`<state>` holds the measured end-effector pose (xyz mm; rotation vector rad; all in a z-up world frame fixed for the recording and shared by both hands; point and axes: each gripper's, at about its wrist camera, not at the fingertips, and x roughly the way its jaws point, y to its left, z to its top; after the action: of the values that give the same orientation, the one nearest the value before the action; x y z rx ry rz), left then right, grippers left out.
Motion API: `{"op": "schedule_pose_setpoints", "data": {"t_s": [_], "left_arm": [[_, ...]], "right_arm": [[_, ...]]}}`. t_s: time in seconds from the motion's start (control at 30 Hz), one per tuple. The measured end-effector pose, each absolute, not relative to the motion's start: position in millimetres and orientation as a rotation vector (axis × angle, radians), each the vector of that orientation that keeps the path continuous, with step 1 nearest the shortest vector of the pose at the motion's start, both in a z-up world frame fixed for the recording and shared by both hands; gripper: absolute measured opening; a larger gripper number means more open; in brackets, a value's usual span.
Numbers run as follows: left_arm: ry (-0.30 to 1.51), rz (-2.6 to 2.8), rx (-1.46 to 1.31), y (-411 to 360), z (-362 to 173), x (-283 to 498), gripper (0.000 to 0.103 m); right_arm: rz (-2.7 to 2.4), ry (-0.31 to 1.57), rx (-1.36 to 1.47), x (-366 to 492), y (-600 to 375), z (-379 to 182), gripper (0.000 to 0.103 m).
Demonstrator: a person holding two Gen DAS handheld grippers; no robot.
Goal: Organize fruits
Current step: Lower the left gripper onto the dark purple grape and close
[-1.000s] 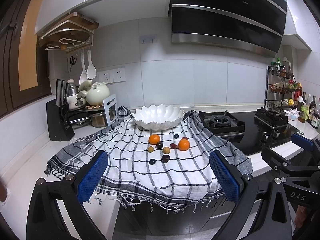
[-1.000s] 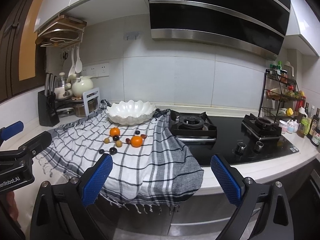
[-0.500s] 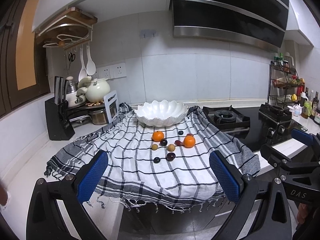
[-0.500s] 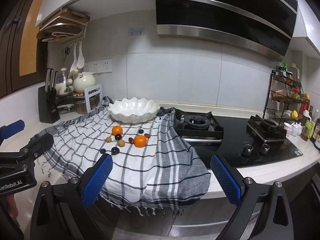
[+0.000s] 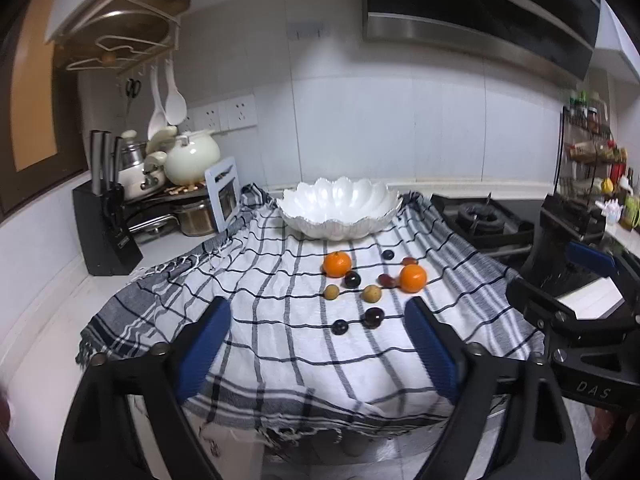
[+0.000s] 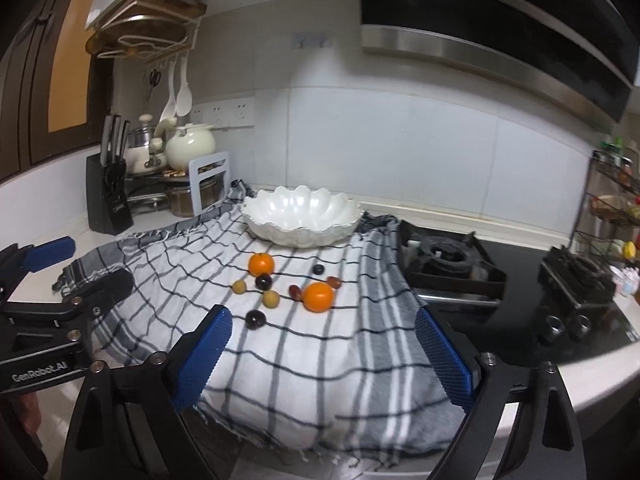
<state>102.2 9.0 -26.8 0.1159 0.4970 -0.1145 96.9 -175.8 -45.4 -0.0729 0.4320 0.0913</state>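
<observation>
Nearest to you, your left gripper (image 5: 318, 354) has its jaws wide apart and they have just been closing a little; nothing is between the blue pads (image 5: 202, 354), only the cloth (image 5: 280, 344) far below. Your right gripper (image 6: 322, 360) is the same: jaws wide, just closing a bit, nothing held. In the right wrist view the left gripper shows at approx. 9 o'clock, over the cloth's left edge.

The checked cloth covers the counter (image 5: 44, 328) and hangs over its front edge. On it, at 12 o'clock from both grippers, the fruits lie in a loose group: 2 dark ones (image 5: 374, 317) nearest, then 2 small tan ones (image 5: 371, 293) w/ a dark one (image 5: 352, 279) behind, then 2 oranges (image 5: 337, 264), one left and one right (image 5: 413, 278), w/ small reddish fruits (image 5: 385, 279) beside the right one. A small dark berry (image 5: 387, 255) lies behind.

Further at 12 o'clock stands the white bowl (image 5: 340, 212), on the cloth's back part. At 2 o'clock is the stove (image 6: 448, 260); at 10 o'clock the knife block (image 5: 106, 236) and pots (image 5: 192, 156).
</observation>
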Motion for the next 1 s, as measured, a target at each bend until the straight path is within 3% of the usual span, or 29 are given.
{"op": "schedule_pose_setpoints", "data": {"t_s": [0.43, 0.7, 1.0], "left_arm": [[0.644, -0.265, 0.192, 14.7, -83.2, 178.3, 0.066], [0.695, -0.363, 0.255, 8.9, -113.0, 210.2, 0.047], [0.776, -0.443, 0.248, 2.6, -137.7, 232.9, 0.040]], "right_arm": [[0.273, 0.559, -0.099, 188.8, -142.9, -93.6, 0.072], [0.364, 0.663, -0.132, 227.1, -127.1, -127.1, 0.060], [0.442, 0.741, -0.141, 253.8, -120.6, -149.4, 0.045]]}}
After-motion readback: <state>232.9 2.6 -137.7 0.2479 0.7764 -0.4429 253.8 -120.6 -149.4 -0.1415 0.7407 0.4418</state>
